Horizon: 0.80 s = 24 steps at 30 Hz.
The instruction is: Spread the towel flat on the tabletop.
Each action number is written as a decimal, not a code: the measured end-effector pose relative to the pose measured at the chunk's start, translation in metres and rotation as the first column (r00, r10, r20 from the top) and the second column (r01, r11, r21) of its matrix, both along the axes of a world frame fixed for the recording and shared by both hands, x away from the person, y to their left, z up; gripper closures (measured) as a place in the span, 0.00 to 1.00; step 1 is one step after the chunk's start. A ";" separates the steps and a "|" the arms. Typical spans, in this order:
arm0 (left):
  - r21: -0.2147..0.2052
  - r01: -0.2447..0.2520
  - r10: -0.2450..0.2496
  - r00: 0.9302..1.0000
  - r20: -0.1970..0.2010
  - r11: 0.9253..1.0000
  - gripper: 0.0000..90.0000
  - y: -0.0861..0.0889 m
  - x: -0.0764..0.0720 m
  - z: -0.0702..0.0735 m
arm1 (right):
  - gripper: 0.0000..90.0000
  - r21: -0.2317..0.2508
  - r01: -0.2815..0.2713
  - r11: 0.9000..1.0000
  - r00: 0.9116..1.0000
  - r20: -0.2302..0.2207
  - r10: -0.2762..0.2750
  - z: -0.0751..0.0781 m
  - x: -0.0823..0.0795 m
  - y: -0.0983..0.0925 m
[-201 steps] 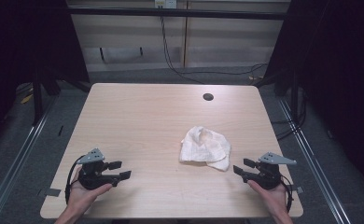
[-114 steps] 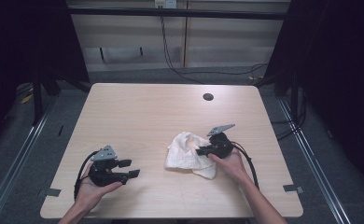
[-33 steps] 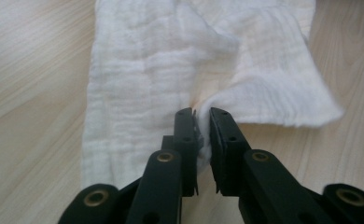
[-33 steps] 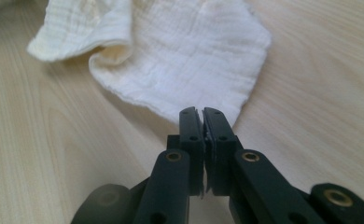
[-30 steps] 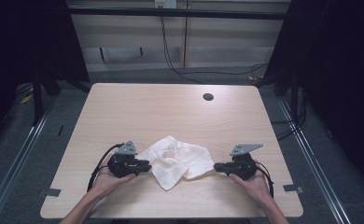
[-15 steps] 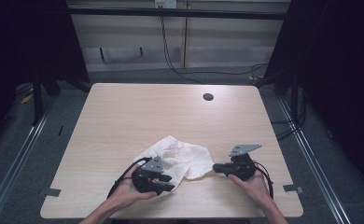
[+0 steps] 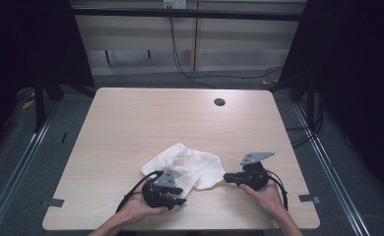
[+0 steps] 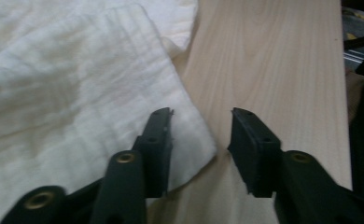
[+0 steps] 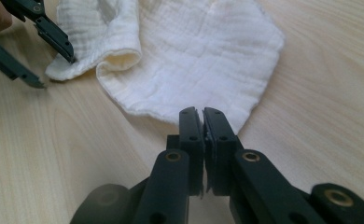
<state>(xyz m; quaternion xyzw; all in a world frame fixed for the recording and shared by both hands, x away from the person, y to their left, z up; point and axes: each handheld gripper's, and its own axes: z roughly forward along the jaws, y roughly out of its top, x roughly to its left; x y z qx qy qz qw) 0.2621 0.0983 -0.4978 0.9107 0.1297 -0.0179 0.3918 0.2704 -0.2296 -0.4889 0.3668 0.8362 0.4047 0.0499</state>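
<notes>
Between the left gripper's (image 8: 201, 128) jaws lies a corner of the white cloth (image 7: 187, 166): they stand about half open and have just been opening, one jaw resting over the cloth's near corner (image 8: 196, 140), the other over bare wood, neither pressing on the fabric, so that corner is let go rather than held. At the right gripper (image 9: 203, 116) the jaws are shut tight, pinched on the cloth's edge (image 9: 196, 112) where the fabric runs in between them. To do this step well, I judge the right grip should stay firm and low as an anchor while the left hand picks its next hold; the free corner sits flat on the worktop (image 7: 131, 128), so the lower jaw would need to slide under the hem, not push it ahead and ruck it. Pulling gently apart from the pinned edge would draw out the folded-over flap (image 9: 117, 56) seen from the right gripper view. Farther out, the cloth lies rumpled on the near half of the worktop, between the two hands, with the left gripper (image 7: 164, 189) touching its near-left part and the right gripper (image 7: 244, 177) at its right edge. A small dark hole (image 7: 219, 102) sits well apart at the far side, and cables (image 7: 180, 54) hang beyond the worktop's far edge
</notes>
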 end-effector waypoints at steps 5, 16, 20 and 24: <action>0.027 -0.003 0.002 0.999 0.045 1.000 0.67 0.005 -0.005 0.001 | 0.97 0.018 0.008 1.000 1.000 -0.003 -0.008 0.002 0.001 -0.003; 0.034 -0.034 0.032 0.999 0.042 0.999 0.93 0.014 0.000 0.002 | 0.97 0.046 0.019 0.999 1.000 0.010 -0.019 0.008 0.000 -0.006; 0.001 -0.059 0.059 0.998 -0.002 0.998 0.95 0.022 0.007 0.008 | 0.97 0.078 0.028 0.997 1.000 0.006 -0.028 0.011 0.001 -0.007; -0.103 -0.096 0.092 0.995 -0.044 0.990 0.95 0.039 0.014 0.023 | 0.97 0.097 0.027 0.995 1.000 0.013 -0.028 0.015 0.002 -0.008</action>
